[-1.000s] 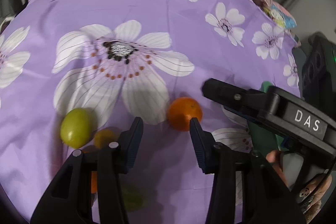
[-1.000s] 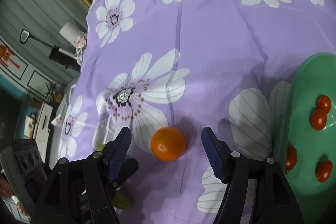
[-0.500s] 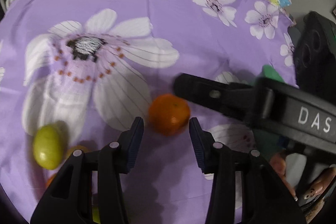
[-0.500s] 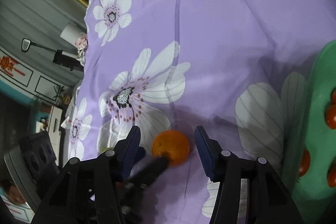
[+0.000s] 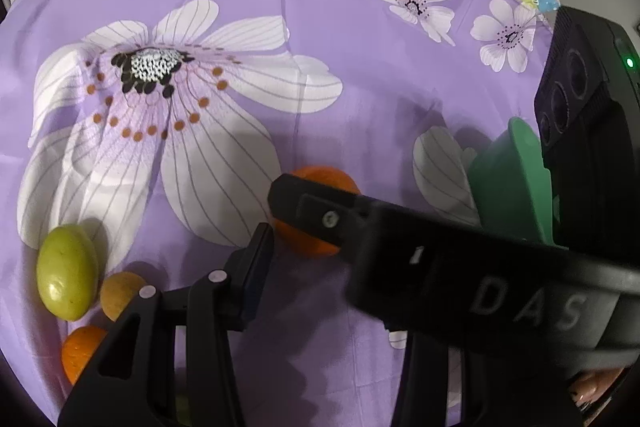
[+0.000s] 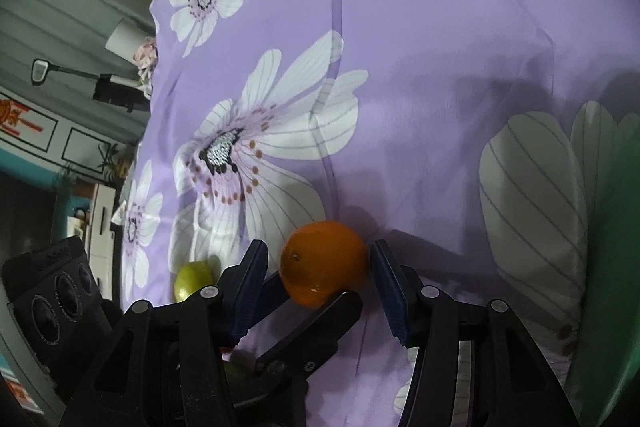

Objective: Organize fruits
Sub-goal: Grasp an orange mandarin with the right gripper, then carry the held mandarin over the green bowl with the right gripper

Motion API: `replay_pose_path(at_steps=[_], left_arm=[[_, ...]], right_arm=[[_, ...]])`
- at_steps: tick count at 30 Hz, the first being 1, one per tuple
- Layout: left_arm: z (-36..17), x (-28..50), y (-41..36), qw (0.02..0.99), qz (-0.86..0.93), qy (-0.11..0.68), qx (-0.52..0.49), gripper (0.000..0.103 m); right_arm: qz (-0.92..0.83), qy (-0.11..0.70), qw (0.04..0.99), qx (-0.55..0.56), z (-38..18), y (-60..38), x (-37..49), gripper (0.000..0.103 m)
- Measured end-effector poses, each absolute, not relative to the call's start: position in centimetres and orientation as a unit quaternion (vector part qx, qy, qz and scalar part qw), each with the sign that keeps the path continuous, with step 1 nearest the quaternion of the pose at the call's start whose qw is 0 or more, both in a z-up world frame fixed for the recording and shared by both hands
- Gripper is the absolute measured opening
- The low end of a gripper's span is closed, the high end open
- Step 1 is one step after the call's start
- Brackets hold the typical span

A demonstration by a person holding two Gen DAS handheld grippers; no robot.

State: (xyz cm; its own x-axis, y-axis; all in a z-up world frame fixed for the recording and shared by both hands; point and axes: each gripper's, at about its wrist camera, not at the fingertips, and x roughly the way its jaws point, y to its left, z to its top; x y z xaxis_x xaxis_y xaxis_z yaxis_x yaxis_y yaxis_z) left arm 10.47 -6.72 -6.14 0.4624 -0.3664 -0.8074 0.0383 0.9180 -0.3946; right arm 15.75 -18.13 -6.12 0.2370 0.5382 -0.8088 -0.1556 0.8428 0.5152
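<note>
An orange (image 6: 324, 267) lies on the purple flowered cloth (image 6: 420, 67). My right gripper (image 6: 318, 255) straddles it, jaws a little wider than the fruit, with thin gaps at both pads. One right finger (image 5: 320, 217) crosses over the orange (image 5: 316, 239) in the left wrist view. My left gripper (image 5: 314, 245) is open just short of the orange; its right finger is hidden behind the right gripper. Its fingers (image 6: 320, 323) reach under the orange in the right wrist view. A green plate (image 5: 512, 179) sits to the right.
A green fruit (image 5: 66, 271), a small yellow fruit (image 5: 120, 293) and a second orange (image 5: 80, 351) lie at the lower left, beside my left gripper. The plate's rim (image 6: 616, 267) fills the right edge. The cloth drops off at the left.
My right gripper narrowed and sank until the orange sat between its fingers. My left gripper came closer to the orange, and the right finger now crosses in front of it.
</note>
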Motion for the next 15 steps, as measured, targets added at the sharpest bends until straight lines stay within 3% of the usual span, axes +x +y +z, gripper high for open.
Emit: replay_pose_path(at_steps=[6, 15], left_arm=[[-6.25, 10.45, -6.59, 0.842, -0.120, 0.499, -0.168, 0.042], [-5.58, 9.89, -6.55, 0.850, -0.114, 0.489, -0.161, 0.041]], right_arm=[[0.227, 0.573, 0.772, 0.157, -6.13, -18.01, 15.54, 0.050], [0.230, 0.560, 0.780, 0.158, -5.79, -18.00, 14.97, 0.049]])
